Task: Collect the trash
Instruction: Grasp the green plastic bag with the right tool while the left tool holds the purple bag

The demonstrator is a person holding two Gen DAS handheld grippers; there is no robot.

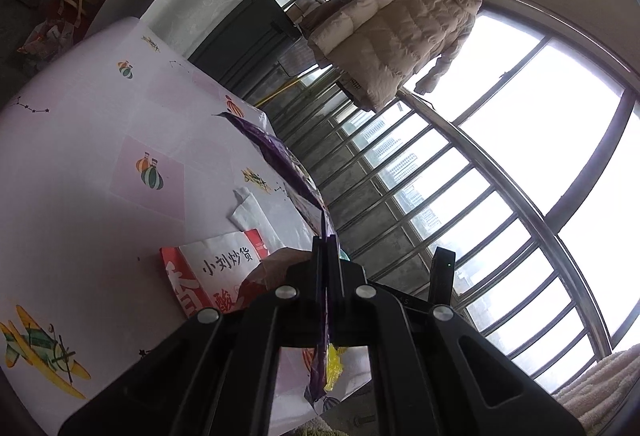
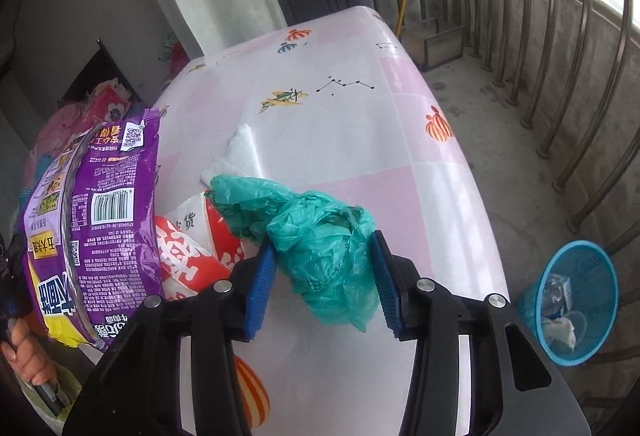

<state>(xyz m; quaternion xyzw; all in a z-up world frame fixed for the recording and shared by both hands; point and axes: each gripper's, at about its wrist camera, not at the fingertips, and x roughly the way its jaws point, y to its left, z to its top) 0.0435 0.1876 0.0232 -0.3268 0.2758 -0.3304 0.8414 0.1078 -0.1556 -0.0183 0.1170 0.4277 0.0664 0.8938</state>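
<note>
While the left gripper (image 1: 328,236) stays out of it, clamped on the purple wrapper (image 2: 96,220) off the table's (image 2: 360,108) left edge, the green bag (image 2: 320,236) lies mid-table between the right gripper's (image 2: 324,280) half-open pads, long axis running away up-left.

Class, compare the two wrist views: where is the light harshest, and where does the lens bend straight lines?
Left wrist view: the window is blown out white, leaving the left gripper and its purple packet dark and backlit. Right wrist view: even daylight, green plastic bag sharp; the railing bars bow towards the frame edge.
</note>
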